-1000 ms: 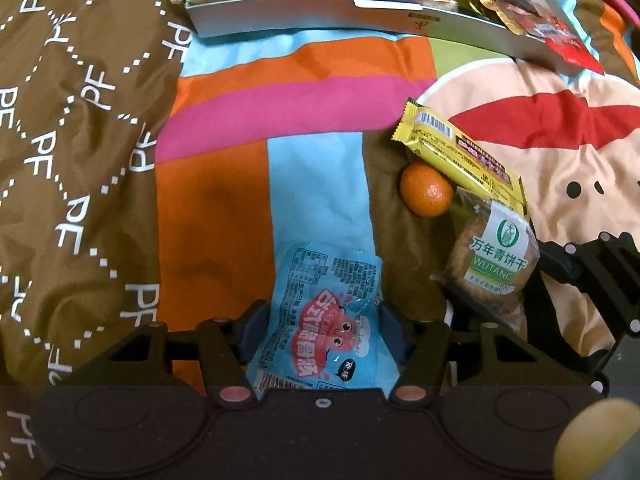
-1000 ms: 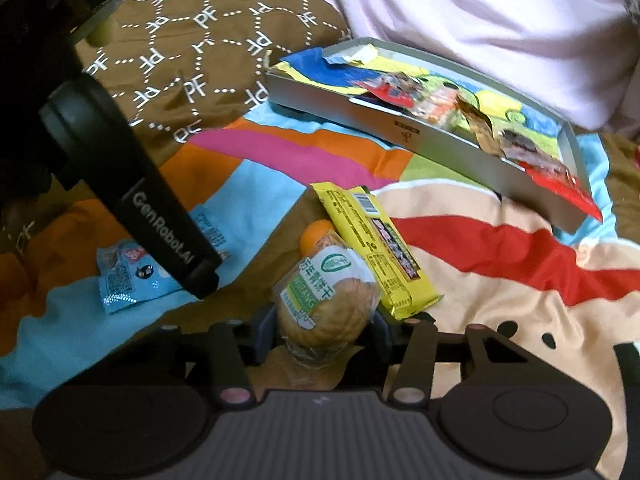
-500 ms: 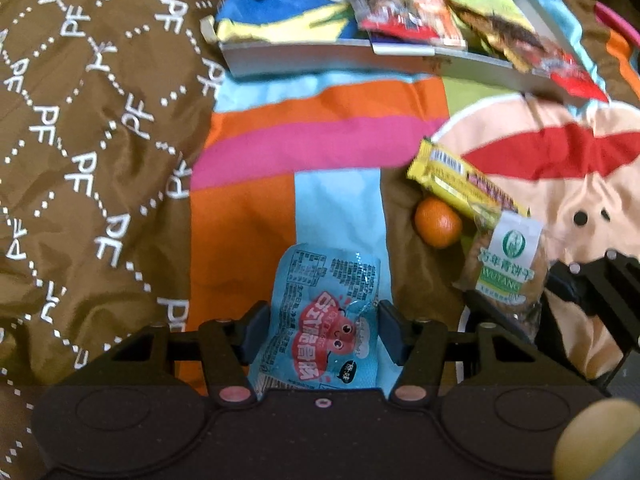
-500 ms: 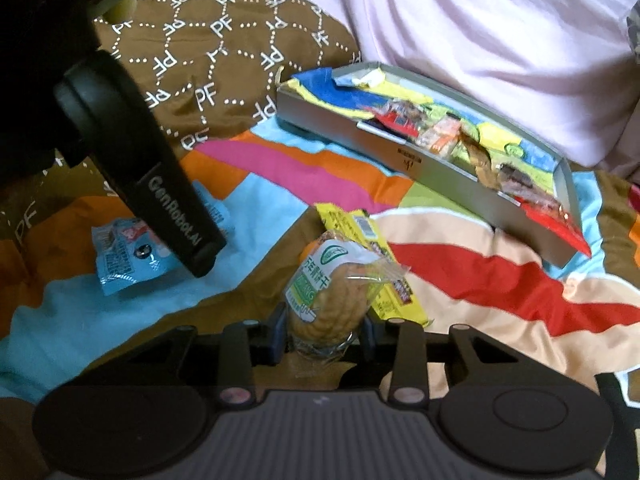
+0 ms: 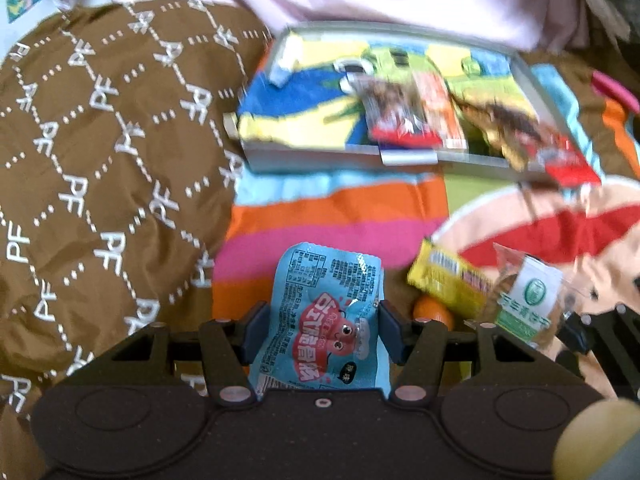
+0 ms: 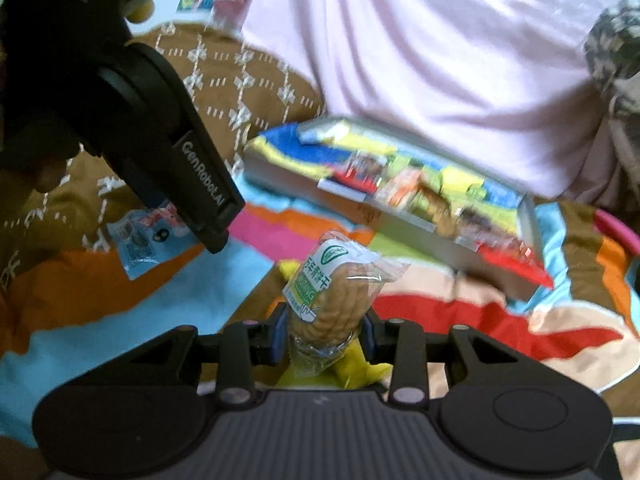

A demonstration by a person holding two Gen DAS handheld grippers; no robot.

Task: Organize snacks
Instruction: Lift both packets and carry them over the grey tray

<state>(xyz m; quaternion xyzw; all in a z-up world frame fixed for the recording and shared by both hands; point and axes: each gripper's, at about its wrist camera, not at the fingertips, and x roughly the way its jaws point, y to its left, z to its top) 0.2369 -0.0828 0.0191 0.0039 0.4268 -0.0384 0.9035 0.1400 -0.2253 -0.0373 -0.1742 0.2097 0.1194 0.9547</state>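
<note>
The blue snack packet [image 5: 326, 320] sits pinched between the pads of the left hand-held gripper [image 5: 323, 330], lifted above the striped blanket [image 5: 332, 216]. The right hand-held gripper [image 6: 324, 330] pinches a clear-wrapped biscuit pack [image 6: 334, 284] with a green-and-white label. Below it lie a yellow bar [image 5: 448, 280] and an orange [image 5: 430, 308]. Farther back, a grey tray [image 5: 312, 158] holds more wrappers, beside a brown patterned pillow [image 5: 100, 160].
</note>
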